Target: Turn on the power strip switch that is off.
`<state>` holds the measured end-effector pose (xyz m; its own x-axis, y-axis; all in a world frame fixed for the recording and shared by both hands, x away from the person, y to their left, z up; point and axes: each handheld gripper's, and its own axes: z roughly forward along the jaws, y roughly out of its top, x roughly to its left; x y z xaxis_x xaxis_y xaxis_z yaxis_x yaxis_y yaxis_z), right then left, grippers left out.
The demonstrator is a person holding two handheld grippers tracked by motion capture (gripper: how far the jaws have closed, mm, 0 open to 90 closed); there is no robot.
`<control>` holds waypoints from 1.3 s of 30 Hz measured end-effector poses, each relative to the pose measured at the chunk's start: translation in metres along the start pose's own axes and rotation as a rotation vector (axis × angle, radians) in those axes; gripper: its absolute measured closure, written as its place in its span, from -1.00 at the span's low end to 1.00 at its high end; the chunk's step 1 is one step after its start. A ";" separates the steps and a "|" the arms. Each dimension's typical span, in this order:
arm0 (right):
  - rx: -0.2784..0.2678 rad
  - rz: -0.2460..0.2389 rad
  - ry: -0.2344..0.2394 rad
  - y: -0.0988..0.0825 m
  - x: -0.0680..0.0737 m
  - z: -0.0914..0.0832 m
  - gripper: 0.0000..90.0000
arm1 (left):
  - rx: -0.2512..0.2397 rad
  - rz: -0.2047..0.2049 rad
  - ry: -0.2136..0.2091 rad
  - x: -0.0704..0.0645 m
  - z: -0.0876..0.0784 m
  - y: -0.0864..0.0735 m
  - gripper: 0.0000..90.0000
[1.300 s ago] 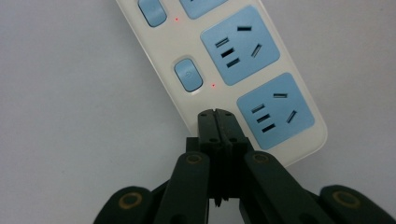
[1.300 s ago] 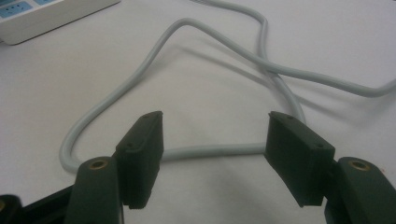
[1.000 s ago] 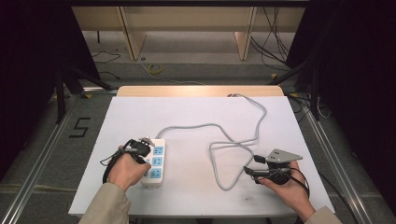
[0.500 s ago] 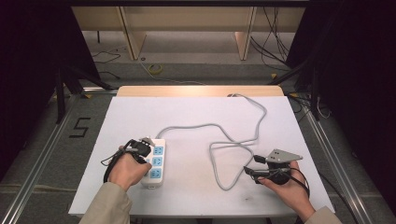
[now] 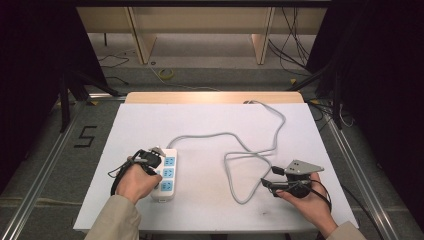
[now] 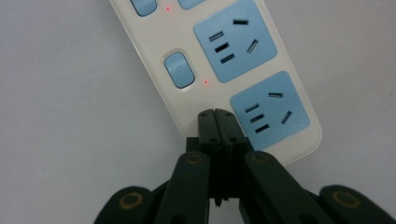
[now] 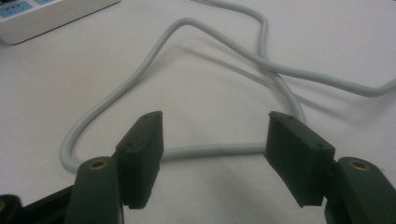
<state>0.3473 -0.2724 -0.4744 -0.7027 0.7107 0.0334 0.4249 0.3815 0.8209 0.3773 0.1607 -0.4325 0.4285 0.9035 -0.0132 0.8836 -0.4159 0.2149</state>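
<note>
White table [image 5: 210, 125], seen from the high view, carrying a grey cable [image 5: 250, 150] that runs from the far edge in loose loops across the middle. Power strip [image 5: 165, 177] at near left, its long axis running roughly toward and away from the person, with blue outlets and small switch buttons [image 6: 179, 71] beside red indicator lights. Left gripper [image 6: 216, 116], jaws pressed together with nothing between them, tips resting on or just above the strip's white face at its end, between the last switch and the last outlet [image 6: 268, 106]; contact cannot be confirmed. Right gripper [image 7: 215, 154], jaws wide apart and empty, low over the table at near right, a bend of the cable lying just ahead between them. Judgement: the left gripper is far the nearer to the strip; a button press would need only a short shift along the strip's length
</note>
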 end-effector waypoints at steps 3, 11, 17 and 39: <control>0.001 0.001 0.000 0.000 0.000 0.000 -0.16 | -0.001 -0.003 0.001 0.000 0.000 0.000 1.00; 0.000 0.003 0.000 0.000 0.001 0.000 -0.16 | 0.013 0.000 0.011 -0.002 0.002 0.002 1.00; 0.000 0.001 0.000 0.000 0.001 0.000 -0.16 | 0.013 -0.006 0.001 0.000 0.002 0.002 1.00; 0.002 0.002 0.001 0.000 0.000 0.001 -0.16 | 0.007 -0.001 -0.008 0.001 0.001 0.001 1.00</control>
<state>0.3475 -0.2718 -0.4746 -0.7023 0.7110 0.0354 0.4275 0.3815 0.8196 0.3789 0.1608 -0.4336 0.4289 0.9031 -0.0214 0.8854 -0.4156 0.2083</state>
